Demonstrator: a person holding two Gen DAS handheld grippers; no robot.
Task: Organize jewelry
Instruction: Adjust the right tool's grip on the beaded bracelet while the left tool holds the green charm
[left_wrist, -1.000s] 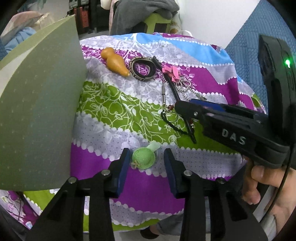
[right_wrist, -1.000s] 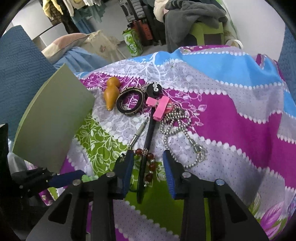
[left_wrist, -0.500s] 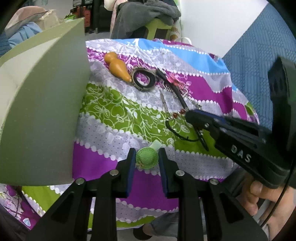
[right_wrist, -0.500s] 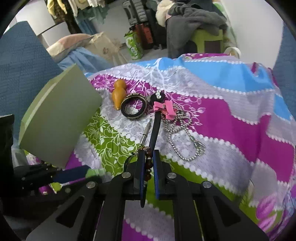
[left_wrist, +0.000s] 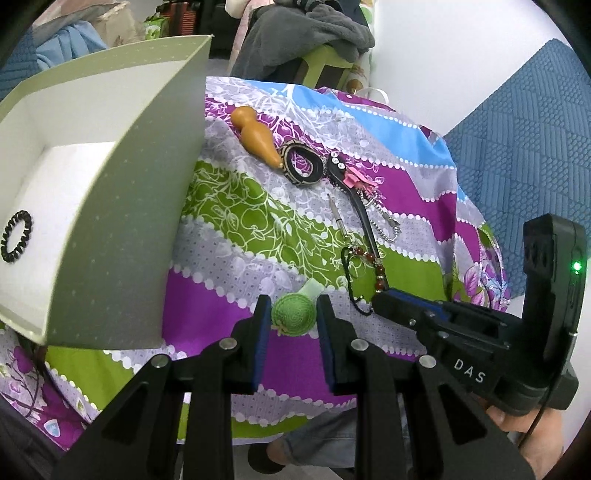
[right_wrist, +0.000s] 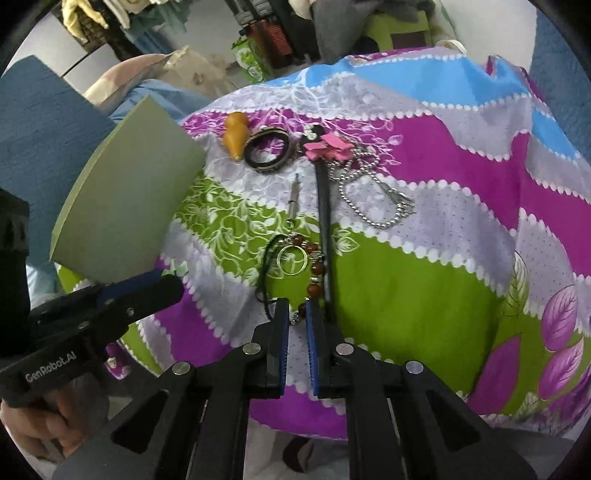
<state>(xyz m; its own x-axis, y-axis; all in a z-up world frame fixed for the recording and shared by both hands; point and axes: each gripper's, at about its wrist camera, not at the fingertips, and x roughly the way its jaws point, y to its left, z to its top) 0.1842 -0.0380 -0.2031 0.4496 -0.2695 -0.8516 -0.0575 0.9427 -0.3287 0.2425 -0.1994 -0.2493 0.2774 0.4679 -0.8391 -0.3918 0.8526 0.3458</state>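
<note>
Now the green hat clip (left_wrist: 293, 314) is clamped by the left gripper (left_wrist: 291, 325) and the red bead bracelet (right_wrist: 314, 273) by the right gripper (right_wrist: 295, 314), both previously agape; boxing (left_wrist: 122, 206) is judged next.

On the cloth-covered worktop (left_wrist: 229, 229) the open box (left_wrist: 122, 229) stands at the left, with a coiled hair tie (left_wrist: 15, 236) lying inside it. Right of the box, at the far side, the gourd (left_wrist: 256, 137), the bangle (left_wrist: 303, 168) and the bow clip (left_wrist: 356, 181) lie in a row. The ball chain (right_wrist: 373, 192) lies right of the long clip. Nearer lies the beaded keyring (right_wrist: 303, 266), with the round crocheted clip (left_wrist: 293, 314) to its left.
</note>
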